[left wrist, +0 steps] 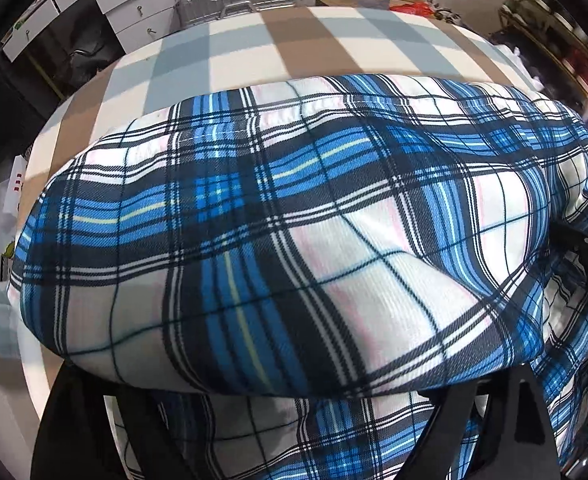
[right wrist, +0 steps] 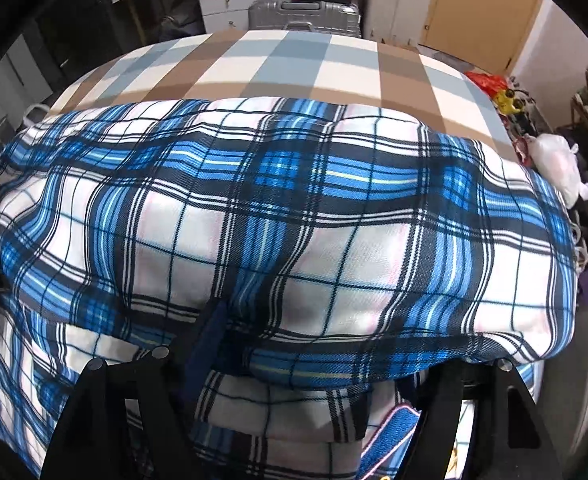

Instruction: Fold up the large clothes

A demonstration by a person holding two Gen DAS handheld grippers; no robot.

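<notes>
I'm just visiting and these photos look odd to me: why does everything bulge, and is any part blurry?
Left wrist view: a fisheye lens bows the plaid garment and the checked table cover into a dome, with dark corners. Right wrist view: the same bulge, the garment mostly sharp, while the right tongs up close and the outer edges look soft.

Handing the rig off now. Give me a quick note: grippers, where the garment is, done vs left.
Left gripper: fingers spread, plaid shirt draped over them; grip unclear.
Right gripper: same, cloth bunched between and over the fingers; grip unclear.
Shirt lies mounded on the checked tablecloth, near edge rolled toward both cameras.
Done: a fold appears started, with a layer doubled over.
Left: lay it flat, finish folding, smooth.
</notes>
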